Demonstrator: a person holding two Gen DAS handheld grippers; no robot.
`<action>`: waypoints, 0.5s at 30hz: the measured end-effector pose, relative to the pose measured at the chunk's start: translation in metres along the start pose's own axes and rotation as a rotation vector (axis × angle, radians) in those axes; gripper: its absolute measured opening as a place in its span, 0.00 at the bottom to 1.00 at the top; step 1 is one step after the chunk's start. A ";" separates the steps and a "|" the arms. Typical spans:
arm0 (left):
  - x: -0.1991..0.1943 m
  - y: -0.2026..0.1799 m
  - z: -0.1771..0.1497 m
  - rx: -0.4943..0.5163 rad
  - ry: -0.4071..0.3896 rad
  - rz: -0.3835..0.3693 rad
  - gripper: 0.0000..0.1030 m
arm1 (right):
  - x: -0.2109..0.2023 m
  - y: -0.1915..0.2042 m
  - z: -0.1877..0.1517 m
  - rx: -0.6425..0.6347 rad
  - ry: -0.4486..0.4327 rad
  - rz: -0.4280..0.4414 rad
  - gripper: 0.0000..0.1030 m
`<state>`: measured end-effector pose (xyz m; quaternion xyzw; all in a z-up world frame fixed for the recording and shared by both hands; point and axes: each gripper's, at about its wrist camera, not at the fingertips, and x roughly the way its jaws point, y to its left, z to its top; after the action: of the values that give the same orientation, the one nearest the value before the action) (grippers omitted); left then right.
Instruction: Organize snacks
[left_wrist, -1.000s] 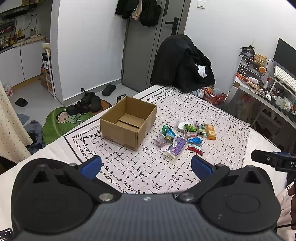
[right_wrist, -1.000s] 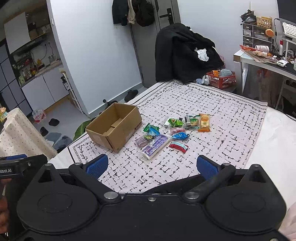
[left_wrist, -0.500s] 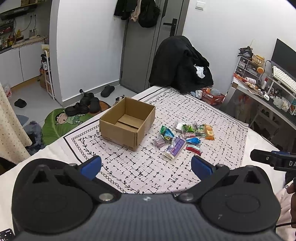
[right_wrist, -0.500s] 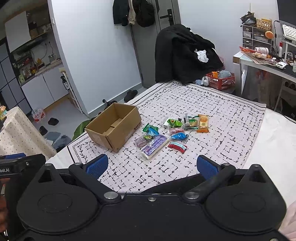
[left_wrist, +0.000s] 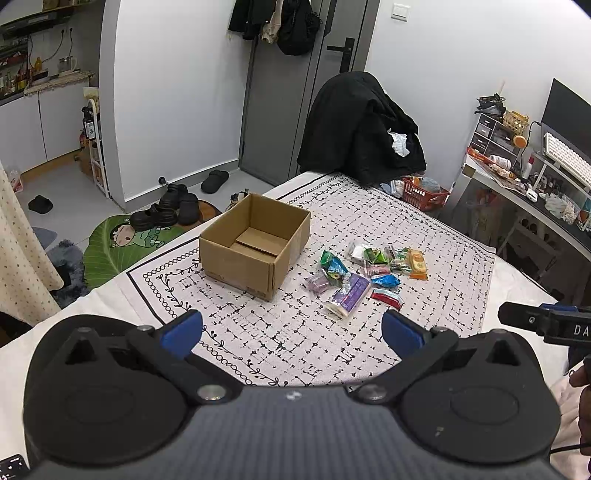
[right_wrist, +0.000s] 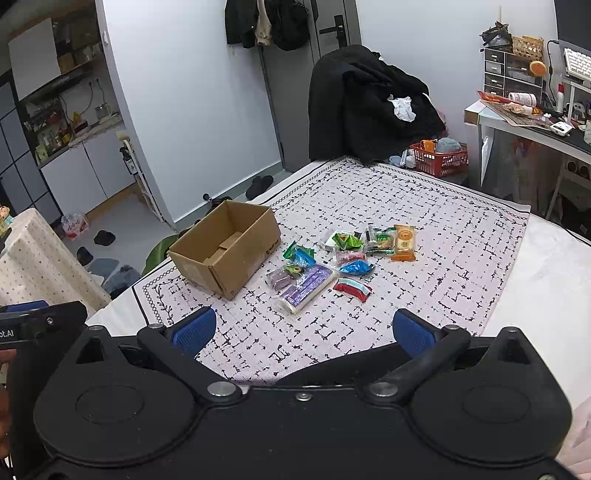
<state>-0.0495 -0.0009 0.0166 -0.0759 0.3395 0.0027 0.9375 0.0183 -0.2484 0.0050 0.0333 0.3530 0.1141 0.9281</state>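
Observation:
An open, empty cardboard box (left_wrist: 255, 245) (right_wrist: 225, 248) sits on the patterned cloth (left_wrist: 424, 295) (right_wrist: 443, 236). Right of it lie several small snack packets: a long purple pack (left_wrist: 349, 295) (right_wrist: 306, 283), a red-and-white packet (left_wrist: 386, 296) (right_wrist: 352, 288), a blue one (left_wrist: 385, 280) (right_wrist: 355, 266), green ones (left_wrist: 332, 263) (right_wrist: 300, 254) and an orange bar (left_wrist: 417, 259) (right_wrist: 403, 242). My left gripper (left_wrist: 291, 332) hangs open over the cloth's near edge, well short of the snacks. My right gripper (right_wrist: 303, 330) is open too, nothing between its fingers.
A chair draped with a black coat (left_wrist: 360, 129) (right_wrist: 369, 107) stands beyond the far edge. A cluttered desk (left_wrist: 535, 188) (right_wrist: 524, 118) is at the right, a red basket (left_wrist: 423, 192) (right_wrist: 439, 158) on the floor. Shoes and a green mat (left_wrist: 140, 236) lie at the left.
Both grippers have drawn back and up slightly, so the box and snacks look a little smaller. Nothing on the cloth has moved.

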 end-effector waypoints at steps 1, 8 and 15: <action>0.000 0.000 0.000 0.000 0.000 0.000 1.00 | 0.000 0.000 0.000 0.000 -0.001 0.000 1.00; -0.001 0.000 -0.001 0.000 -0.001 -0.001 1.00 | 0.000 0.001 -0.001 -0.001 0.002 0.000 1.00; 0.000 -0.002 0.001 -0.008 0.008 0.000 1.00 | 0.004 0.001 -0.002 -0.001 0.015 -0.003 1.00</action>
<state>-0.0490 -0.0025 0.0176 -0.0799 0.3432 0.0036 0.9358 0.0191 -0.2469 0.0009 0.0312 0.3598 0.1131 0.9256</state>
